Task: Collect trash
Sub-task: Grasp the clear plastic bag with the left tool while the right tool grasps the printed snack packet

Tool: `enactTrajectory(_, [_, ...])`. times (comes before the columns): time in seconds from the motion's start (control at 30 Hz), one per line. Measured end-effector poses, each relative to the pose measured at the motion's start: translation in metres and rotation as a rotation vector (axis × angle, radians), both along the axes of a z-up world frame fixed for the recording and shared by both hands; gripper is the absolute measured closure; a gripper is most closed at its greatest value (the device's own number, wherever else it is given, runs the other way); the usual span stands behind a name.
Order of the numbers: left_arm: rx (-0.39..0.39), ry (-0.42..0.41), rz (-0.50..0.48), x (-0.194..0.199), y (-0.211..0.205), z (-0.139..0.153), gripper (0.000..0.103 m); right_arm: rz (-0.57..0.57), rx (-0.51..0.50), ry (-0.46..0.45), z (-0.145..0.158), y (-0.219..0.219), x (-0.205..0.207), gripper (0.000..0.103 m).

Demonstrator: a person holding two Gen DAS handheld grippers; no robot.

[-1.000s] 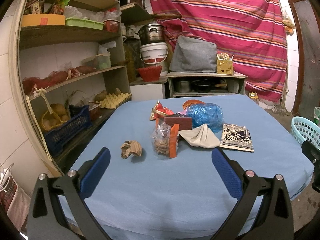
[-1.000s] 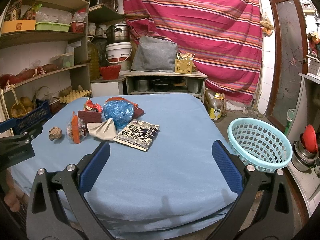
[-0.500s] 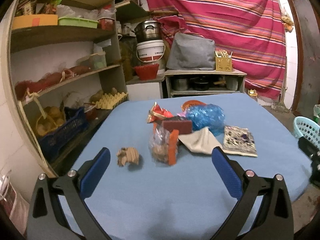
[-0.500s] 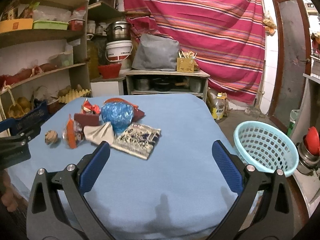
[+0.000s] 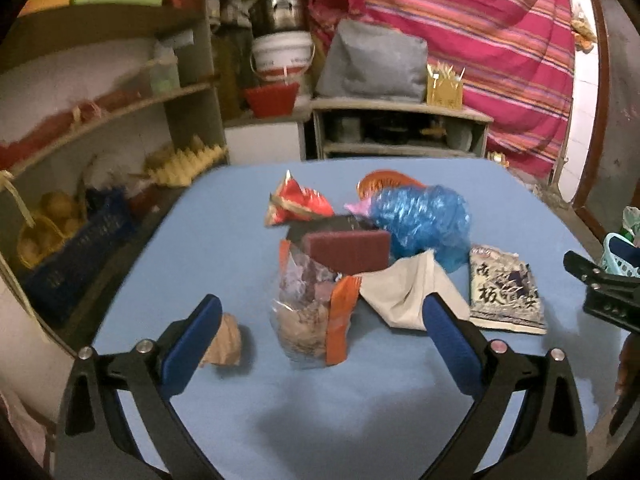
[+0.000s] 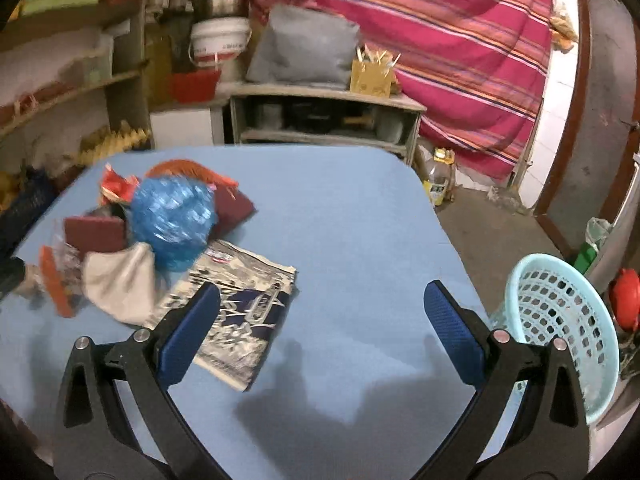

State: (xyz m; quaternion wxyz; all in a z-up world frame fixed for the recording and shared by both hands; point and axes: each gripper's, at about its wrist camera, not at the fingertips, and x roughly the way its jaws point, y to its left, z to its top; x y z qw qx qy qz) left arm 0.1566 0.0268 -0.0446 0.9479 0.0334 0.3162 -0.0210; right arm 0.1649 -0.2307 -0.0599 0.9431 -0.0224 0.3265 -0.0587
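Left claw [image 5: 320,324], spread wide, has just narrowed slightly, framing but not touching the clear crinkly snack bag with orange edge [image 5: 314,312] on the blue surface [image 5: 320,420]; center and pinch its upright middle. Right claw [image 6: 320,320] hangs spread and empty beside it.

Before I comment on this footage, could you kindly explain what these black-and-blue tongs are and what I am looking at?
No robot: a person holds one pair of tongs in each hand, each carrying a fisheye camera looking along its blue fingers. One picture is from the left tongs, the other from the right tongs. Both are open and hold nothing. On the blue table lies trash: a crumpled paper ball, a clear snack bag, a blue plastic bag and a flat printed packet. The aqua basket stands beside the table.
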Motion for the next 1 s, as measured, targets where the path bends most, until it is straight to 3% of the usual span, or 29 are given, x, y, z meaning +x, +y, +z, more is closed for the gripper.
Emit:
enactTrajectory(0.03, [0.001, 0.007, 0.0, 0.002, -0.001, -0.003, 0.014, -0.005, 0.034, 0.02, -0.007, -0.002, 0.004, 0.004])
enactTrajectory(0.1, [0.016, 0.03, -0.002, 0.011, -0.004, -0.009, 0.035, -0.004, 0.069, 0.038, -0.015, -0.003, 0.009, 0.004])
enactTrajectory(0.23, [0.016, 0.074, -0.022, 0.024, -0.011, -0.019, 0.046, -0.003, 0.048, 0.064, -0.023, 0.003, 0.016, 0.004])
enactTrajectory(0.3, [0.028, 0.088, -0.034, 0.028, -0.014, -0.022, 0.068, 0.0, 0.066, 0.069, -0.024, 0.002, 0.017, 0.004])
enactTrajectory(0.33, [0.022, 0.096, -0.036, 0.031, -0.013, -0.023, 0.074, 0.001, 0.071, 0.071, -0.024, 0.002, 0.018, 0.004])
enactTrajectory(0.57, [0.0, 0.06, -0.044, 0.028, -0.003, -0.01, 0.091, 0.0, 0.085, 0.092, -0.029, 0.003, 0.018, 0.004])
enactTrajectory(0.8, [-0.033, -0.082, -0.015, 0.008, 0.024, 0.036, 0.092, 0.01, 0.096, 0.108, -0.032, 0.013, 0.024, 0.004])
enactTrajectory(1.0, [-0.037, -0.055, 0.022, 0.017, 0.04, 0.032, 0.092, 0.024, 0.1, 0.184, -0.048, 0.029, 0.041, 0.004])
